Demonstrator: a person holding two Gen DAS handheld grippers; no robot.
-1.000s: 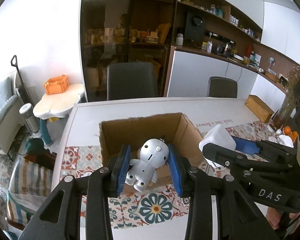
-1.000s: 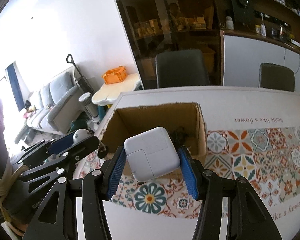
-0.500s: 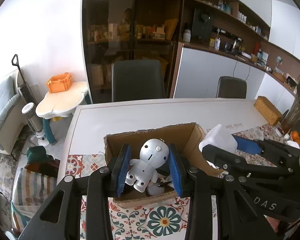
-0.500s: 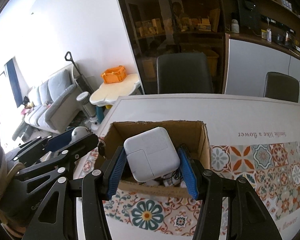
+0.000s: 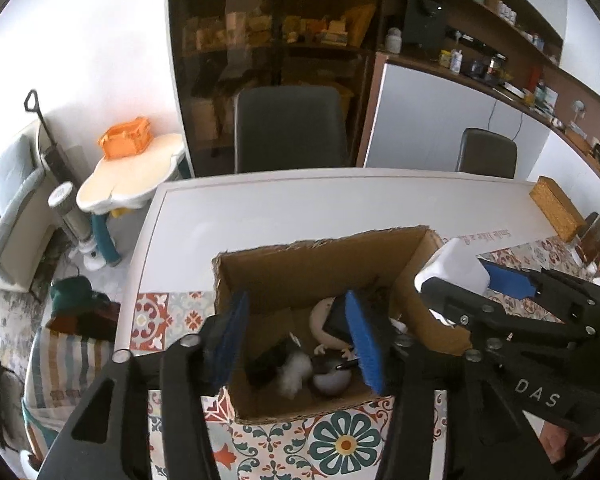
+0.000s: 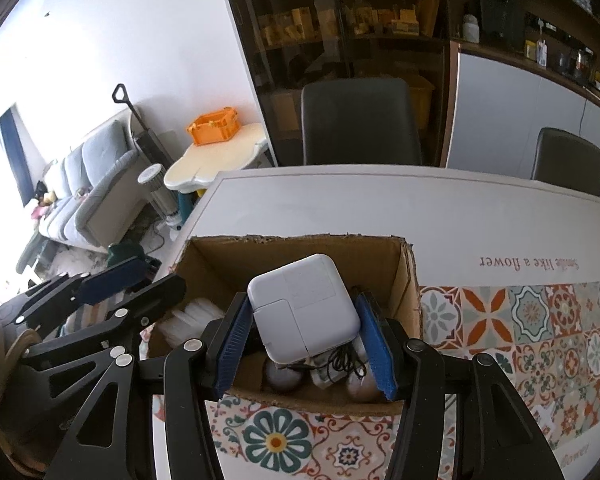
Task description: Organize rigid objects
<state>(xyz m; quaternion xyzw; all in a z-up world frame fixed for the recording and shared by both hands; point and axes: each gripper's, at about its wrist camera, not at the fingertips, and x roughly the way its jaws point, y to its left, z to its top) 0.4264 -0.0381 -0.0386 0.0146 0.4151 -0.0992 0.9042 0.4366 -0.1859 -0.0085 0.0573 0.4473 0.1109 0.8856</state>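
An open cardboard box stands on the table and holds several small items. The white robot figure lies blurred on the box floor among them. My left gripper is open and empty above the box. My right gripper is shut on a white square power adapter and holds it over the box. The adapter also shows in the left wrist view at the box's right wall.
The table has a white top and a patterned tile mat. Two dark chairs stand behind it. A woven box sits at the far right. A small side table with an orange crate stands left.
My left gripper has opened and the robot figure has dropped into the box. Both grippers have moved forward over the box. The right gripper still holds the adapter.
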